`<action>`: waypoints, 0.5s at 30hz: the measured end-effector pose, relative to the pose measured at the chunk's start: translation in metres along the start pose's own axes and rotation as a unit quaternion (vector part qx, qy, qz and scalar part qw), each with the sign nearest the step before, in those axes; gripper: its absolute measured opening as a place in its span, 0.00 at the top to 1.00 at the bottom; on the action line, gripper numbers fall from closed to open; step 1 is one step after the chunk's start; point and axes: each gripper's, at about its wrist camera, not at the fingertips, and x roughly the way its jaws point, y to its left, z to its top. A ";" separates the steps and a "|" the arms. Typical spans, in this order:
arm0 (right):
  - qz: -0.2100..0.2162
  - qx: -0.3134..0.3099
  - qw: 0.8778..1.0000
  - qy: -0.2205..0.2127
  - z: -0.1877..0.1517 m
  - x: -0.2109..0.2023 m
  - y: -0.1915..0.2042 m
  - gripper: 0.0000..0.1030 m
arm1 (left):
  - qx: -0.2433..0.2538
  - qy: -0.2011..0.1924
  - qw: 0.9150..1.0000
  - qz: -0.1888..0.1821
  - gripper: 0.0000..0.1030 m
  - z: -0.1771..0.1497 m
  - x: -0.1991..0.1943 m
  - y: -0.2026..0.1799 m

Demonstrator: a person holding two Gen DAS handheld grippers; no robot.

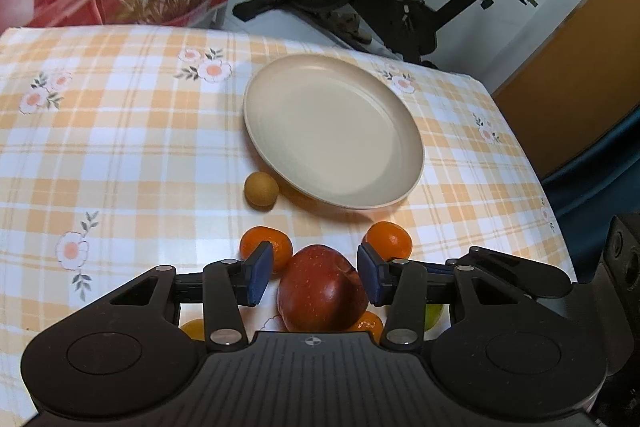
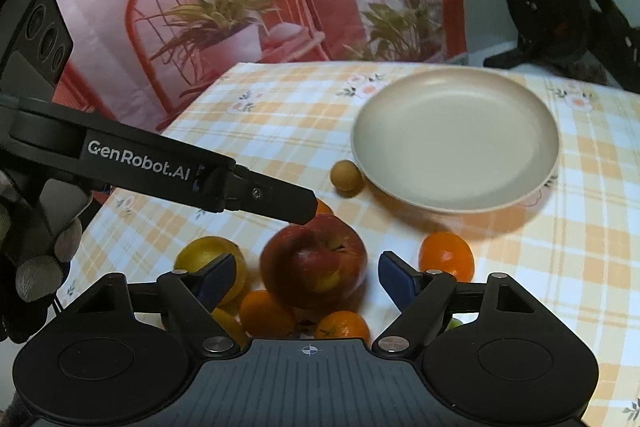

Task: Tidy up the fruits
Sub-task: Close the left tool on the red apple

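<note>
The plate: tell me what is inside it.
The plate holds nothing: its whole beige inside shows in both views. The apple and the oranges lie on the tablecloth.

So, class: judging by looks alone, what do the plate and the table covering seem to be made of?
Plate: probably matte plastic or melamine; even cream colour, thick rounded rim, no glaze glare, though ceramic is possible. Table covering: likely wipe-clean vinyl or oilcloth; printed orange check with flowers, lying smooth with a faint sheen.
</note>
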 end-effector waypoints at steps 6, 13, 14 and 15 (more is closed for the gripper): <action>0.006 0.014 1.000 0.014 0.002 0.013 -0.008 0.30 | -0.007 0.020 1.000 -0.022 0.54 -0.001 0.012 0.007; 0.014 0.021 0.999 0.041 -0.001 0.029 -0.007 0.34 | -0.028 0.030 0.998 -0.044 0.57 -0.004 0.016 0.020; 0.014 0.023 0.999 0.041 -0.001 0.030 -0.007 0.34 | -0.030 0.030 0.998 -0.046 0.57 -0.004 0.016 0.021; 0.015 0.026 0.999 0.042 -0.001 0.031 -0.008 0.35 | -0.033 0.029 0.998 -0.048 0.57 -0.005 0.016 0.022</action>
